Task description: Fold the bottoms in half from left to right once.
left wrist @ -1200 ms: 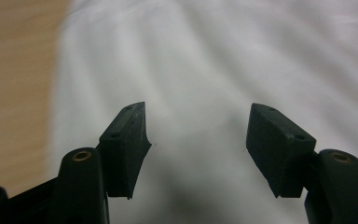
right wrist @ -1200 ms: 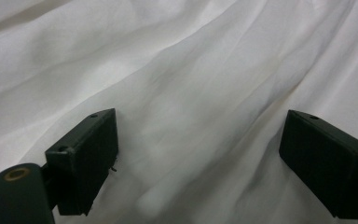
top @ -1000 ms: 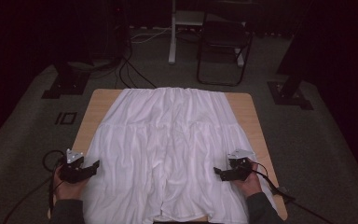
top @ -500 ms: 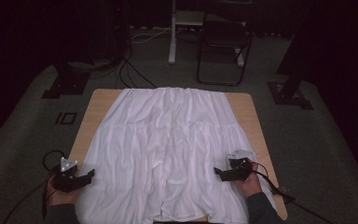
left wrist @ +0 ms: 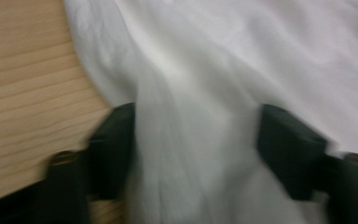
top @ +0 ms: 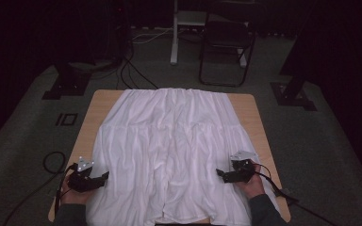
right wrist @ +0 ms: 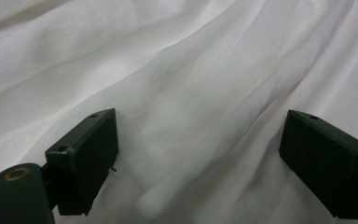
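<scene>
A white pleated cloth (top: 169, 141) is spread over the wooden table (top: 257, 122) and hangs over its near edge. My left gripper (top: 104, 178) lies at the cloth's near left edge, pointing right. Its jaws have just been closing. In the left gripper view a raised fold of the cloth (left wrist: 191, 140) stands between them, and the gripper (left wrist: 196, 149) is still half open; the picture is blurred. My right gripper (top: 220, 175) rests on the cloth's near right part, pointing left. In the right gripper view it (right wrist: 200, 158) stands wide open over the rumpled cloth (right wrist: 191, 84).
Bare wood (left wrist: 23, 84) shows left of the cloth's edge. Behind the table stand a dark folding chair (top: 226, 47) and a white post (top: 174, 33). Cables (top: 132, 70) run over the grey floor, and black stand bases (top: 66, 84) sit at both sides.
My left gripper first drew back to the left, then slid right onto the cloth's edge, and its jaws narrowed around a fold. The right gripper has not moved.
</scene>
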Tool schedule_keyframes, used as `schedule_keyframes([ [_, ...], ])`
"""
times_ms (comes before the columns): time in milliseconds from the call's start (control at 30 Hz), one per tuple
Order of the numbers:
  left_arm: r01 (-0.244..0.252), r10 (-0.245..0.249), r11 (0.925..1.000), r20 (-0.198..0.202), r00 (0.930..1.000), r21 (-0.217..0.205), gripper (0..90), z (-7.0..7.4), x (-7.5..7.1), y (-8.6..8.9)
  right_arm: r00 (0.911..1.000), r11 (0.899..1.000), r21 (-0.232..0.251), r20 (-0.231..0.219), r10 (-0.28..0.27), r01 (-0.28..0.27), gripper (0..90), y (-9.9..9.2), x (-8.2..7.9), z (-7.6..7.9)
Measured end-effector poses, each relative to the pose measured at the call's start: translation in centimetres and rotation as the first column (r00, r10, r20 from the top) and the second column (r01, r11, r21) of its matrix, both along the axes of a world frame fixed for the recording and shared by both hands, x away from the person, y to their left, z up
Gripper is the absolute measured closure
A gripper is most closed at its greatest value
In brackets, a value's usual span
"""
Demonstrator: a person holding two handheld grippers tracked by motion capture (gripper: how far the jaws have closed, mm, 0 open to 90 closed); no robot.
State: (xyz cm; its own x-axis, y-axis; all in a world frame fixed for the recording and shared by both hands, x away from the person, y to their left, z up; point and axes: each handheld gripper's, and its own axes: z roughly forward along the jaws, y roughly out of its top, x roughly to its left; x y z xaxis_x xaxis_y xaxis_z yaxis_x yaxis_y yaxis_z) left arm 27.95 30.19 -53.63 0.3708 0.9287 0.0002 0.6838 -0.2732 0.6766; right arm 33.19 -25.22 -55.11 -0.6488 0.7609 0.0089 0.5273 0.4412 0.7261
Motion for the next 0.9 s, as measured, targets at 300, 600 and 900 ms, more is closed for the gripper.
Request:
schedule_keyframes([
  [300, 0.056, -0.056, 0.9984, 0.001, 0.9984, -0.011, 86.9, 0.1, 0.4, -0.3, 1.0, 1.0, 0.0, 0.002, -0.004, 0.004, 14.4, 0.0, -0.1, 0.0],
  [600, 0.047, -0.047, 0.9989, 0.013, 0.9988, 0.008, 87.0, 0.1, 0.3, -0.1, 0.9647, 0.966, -0.018, 0.055, -0.258, 0.259, 16.2, -6.3, -2.1, 2.9],
  [900, -0.004, 0.003, 0.9994, 0.029, 0.9996, 0.034, 87.4, 0.8, 0.7, 1.2, 0.9459, 0.947, -0.029, -0.048, -0.321, 0.32, 11.0, -9.4, -4.0, 0.8],
])
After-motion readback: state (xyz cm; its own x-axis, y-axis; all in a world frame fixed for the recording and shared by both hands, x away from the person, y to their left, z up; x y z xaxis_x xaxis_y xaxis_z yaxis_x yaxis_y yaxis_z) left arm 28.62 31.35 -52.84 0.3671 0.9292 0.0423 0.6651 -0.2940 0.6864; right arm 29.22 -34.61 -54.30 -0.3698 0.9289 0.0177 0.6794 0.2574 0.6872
